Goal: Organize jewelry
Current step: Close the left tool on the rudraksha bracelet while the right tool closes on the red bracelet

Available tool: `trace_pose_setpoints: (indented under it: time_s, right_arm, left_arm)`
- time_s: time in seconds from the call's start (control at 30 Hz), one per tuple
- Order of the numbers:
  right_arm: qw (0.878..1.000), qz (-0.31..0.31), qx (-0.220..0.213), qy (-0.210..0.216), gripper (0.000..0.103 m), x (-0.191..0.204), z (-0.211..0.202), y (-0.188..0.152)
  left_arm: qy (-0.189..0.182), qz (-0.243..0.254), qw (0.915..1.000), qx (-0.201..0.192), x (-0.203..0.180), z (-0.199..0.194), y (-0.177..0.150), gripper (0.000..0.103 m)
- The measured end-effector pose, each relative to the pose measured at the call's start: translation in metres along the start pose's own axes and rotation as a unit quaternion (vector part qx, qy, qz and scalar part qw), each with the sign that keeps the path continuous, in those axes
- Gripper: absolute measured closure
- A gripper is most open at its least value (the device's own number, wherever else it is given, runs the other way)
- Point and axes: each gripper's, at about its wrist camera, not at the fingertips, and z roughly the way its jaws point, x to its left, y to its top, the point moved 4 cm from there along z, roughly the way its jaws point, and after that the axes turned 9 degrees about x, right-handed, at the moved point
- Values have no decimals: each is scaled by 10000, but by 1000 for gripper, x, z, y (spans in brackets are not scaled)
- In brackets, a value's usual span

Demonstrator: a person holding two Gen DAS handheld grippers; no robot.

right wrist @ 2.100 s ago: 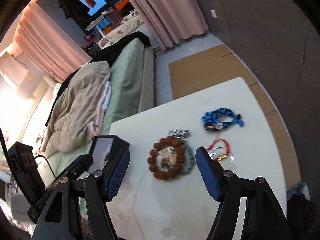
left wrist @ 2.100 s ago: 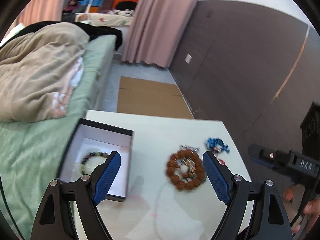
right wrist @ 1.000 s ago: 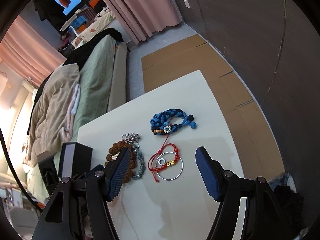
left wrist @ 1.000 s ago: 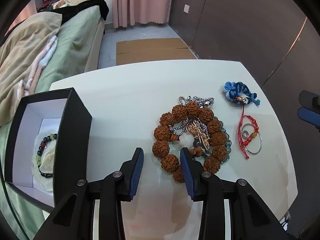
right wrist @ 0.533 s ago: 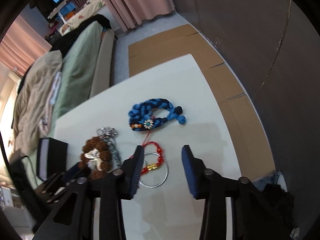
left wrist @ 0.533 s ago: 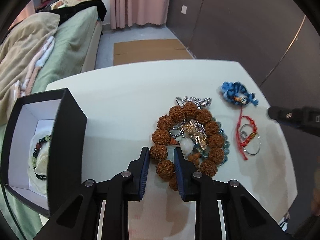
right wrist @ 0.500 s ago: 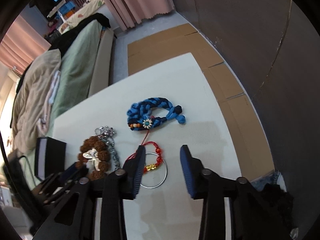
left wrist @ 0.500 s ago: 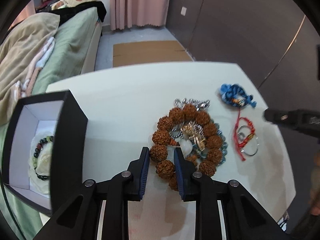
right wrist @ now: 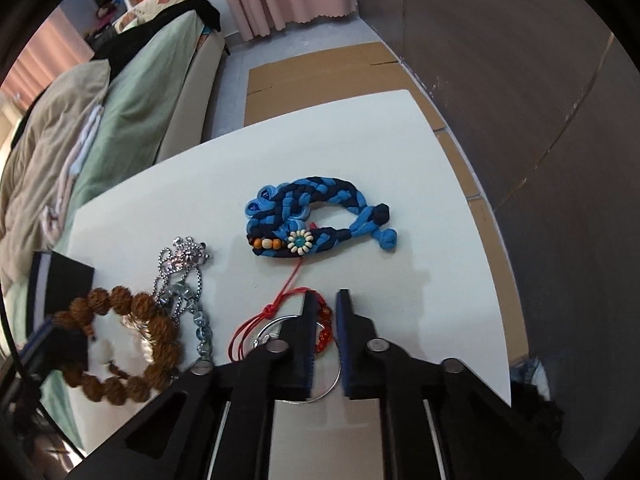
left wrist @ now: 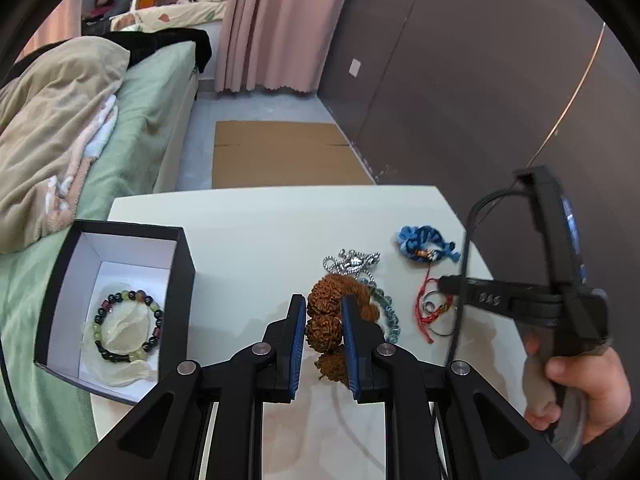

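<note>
My left gripper point(left wrist: 323, 300) holds a brown seed-bead bracelet point(left wrist: 324, 326); its jaws are closing and the blue pads press on the beads, part of the loop raised off the white table point(left wrist: 260, 224). My right gripper point(right wrist: 326, 298) points steeply down, shut on the red cord bracelet point(right wrist: 280, 300), with red beads between its pads and a silver ring point(right wrist: 328, 384) under them. A blue braided bracelet point(right wrist: 316, 208) lies just beyond. A silver chain point(right wrist: 180, 264) and a glass-bead strand point(right wrist: 202, 332) lie beside the brown bracelet point(right wrist: 160, 328).
An open black box point(left wrist: 184, 264) at the table's left edge holds a dark and green bead bracelet point(left wrist: 128, 324). A bed point(left wrist: 152, 92) runs along the left. Cardboard point(left wrist: 280, 152) lies on the floor beyond the table. A hand point(left wrist: 580, 392) grips the right tool.
The left jaws closed onto the brown bracelet and the gripper rose with it. The right gripper came down over the red cord bracelet and its jaws closed.
</note>
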Motion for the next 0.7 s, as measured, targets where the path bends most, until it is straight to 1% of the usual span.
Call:
trace_pose_setpoints:
  time_s: [0.1,0.17,0.37,0.43,0.7]
  right_arm:
    - [9999,55,-66,70,94,-1,-6,-2]
    - [9996,47,-245,143,94,0,-18,-4]
    - [9954,-78,-691,665,94,14,-54,-16]
    - [9929,-130,-803,869,94,20,-63,-21]
    - [9824,-368,-1144,1427,94,50,-91,-36]
  left_arm:
    - [-67,-31,9999,-106,3,-10,1,85]
    - [-102,-65,9998,-174,5,-17,0,84]
    - [-193,-184,9987,-440,13,-42,0,85]
    - [-220,-240,9980,-533,18,-50,0,84]
    - [-240,-483,9941,-941,40,-80,0,84]
